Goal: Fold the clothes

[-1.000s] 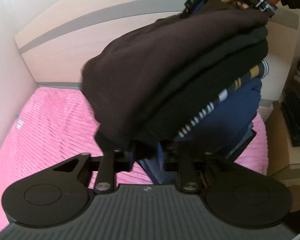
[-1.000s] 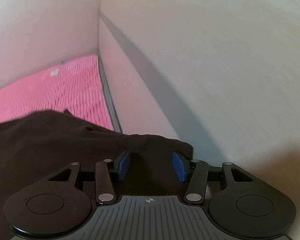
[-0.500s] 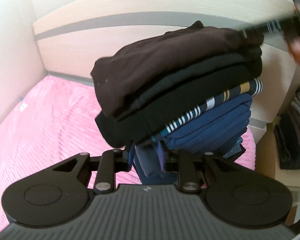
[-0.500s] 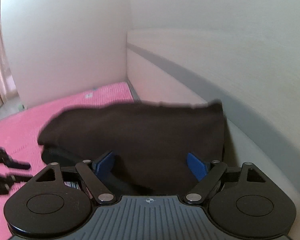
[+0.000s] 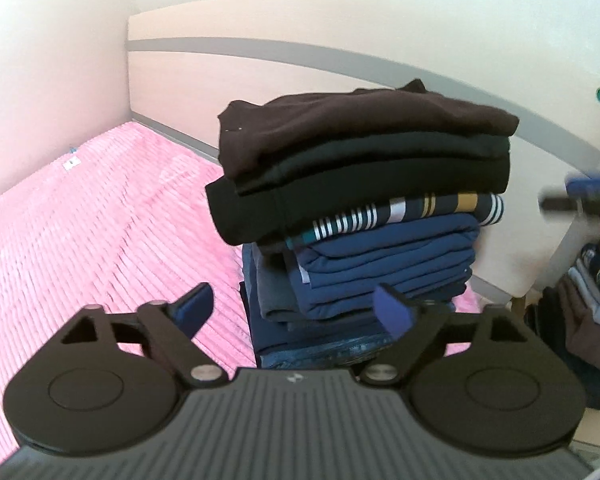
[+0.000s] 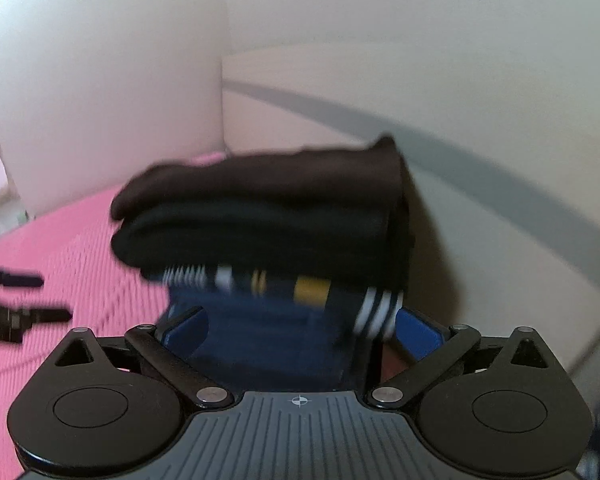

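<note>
While the pink bedspread (image 5: 100, 216) takes up the whole left side of the left wrist view, the stack of folded clothes (image 5: 364, 208) sits further right on it, close to the pale headboard (image 5: 300, 76) with its grey stripe. No baskets or boxes here, the pile just sits on the bed. From the top down: a dark brown top (image 5: 360, 124), a couple of black pieces (image 5: 360, 188), a striped shirt (image 5: 412, 208) with white and mustard bands, then several navy items (image 5: 384, 268) and what looks like denim at the very bottom.

The left gripper (image 5: 300, 312) is right in front of the pile's lower layers, fingers spread wide and holding nothing. At the far right edge there's a blurry bit of the right gripper (image 5: 580, 196), and below it a heap of other clothes (image 5: 592, 300) off the bed.

The right wrist view is motion-blurred, but that gripper's blue pads (image 6: 420, 332) are also spread apart, empty, with the pile just ahead. The left gripper's black fingertips (image 6: 20, 296) poke in at its left edge.
</note>
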A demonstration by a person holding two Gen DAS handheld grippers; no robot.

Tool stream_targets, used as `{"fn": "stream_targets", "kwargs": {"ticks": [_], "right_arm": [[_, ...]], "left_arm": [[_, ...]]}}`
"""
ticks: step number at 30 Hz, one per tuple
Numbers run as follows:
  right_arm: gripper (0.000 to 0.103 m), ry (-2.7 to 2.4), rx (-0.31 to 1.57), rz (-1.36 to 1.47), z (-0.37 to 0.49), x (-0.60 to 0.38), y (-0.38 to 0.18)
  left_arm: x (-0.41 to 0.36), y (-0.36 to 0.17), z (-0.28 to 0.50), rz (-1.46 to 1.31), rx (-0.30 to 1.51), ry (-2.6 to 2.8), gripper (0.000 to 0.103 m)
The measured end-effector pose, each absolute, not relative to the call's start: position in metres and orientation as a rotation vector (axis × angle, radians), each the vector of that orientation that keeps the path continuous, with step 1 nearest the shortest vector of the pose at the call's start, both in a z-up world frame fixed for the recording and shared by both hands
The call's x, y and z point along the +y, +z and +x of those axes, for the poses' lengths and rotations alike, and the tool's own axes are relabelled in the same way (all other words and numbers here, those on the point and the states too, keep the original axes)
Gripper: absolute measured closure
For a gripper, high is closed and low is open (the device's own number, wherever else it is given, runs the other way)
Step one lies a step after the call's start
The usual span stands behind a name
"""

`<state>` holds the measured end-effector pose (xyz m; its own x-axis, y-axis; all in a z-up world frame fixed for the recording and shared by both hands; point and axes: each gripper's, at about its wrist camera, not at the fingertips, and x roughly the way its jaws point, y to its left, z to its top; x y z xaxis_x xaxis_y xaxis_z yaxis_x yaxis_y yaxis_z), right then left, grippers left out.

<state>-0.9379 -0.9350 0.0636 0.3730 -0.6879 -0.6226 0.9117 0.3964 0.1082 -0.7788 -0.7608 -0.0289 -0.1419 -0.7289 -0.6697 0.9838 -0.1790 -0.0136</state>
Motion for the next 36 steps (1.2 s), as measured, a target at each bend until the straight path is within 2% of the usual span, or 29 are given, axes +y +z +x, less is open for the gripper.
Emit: {"fn": "stream_targets", "kwargs": {"ticks": [4, 7, 15, 24, 36], "right_arm": [[0.001, -1.137, 0.530, 0.571, -0.935, -0.892, 0.069], [0.001, -1.174, 0.518, 0.628, -0.930, -0.866, 0.076], [0.001, -1.189, 0.540, 0.646, -0.906, -0.781, 0.090], [0.001, -1.226, 0.589, 0.596, -0.900, -0.769, 0.094], [0.001, -1.122, 0.685, 0.590, -0.919, -0.799, 0.087]], "left_arm": [[-0.735, -0.024, -0.767, 0.575, 0.611, -1.626, 0.005], [-0.710, -0.021, -0.760, 0.536, 0.698, -1.611, 0.002], [-0.650, -0.023, -0.744, 0.433, 0.882, -1.639, 0.002], [-0.615, -0.003, -0.751, 0.494, 0.716, -1.687, 0.002], [-0.633, -0.008, -0.791, 0.559, 0.811, -1.520, 0.002]]}}
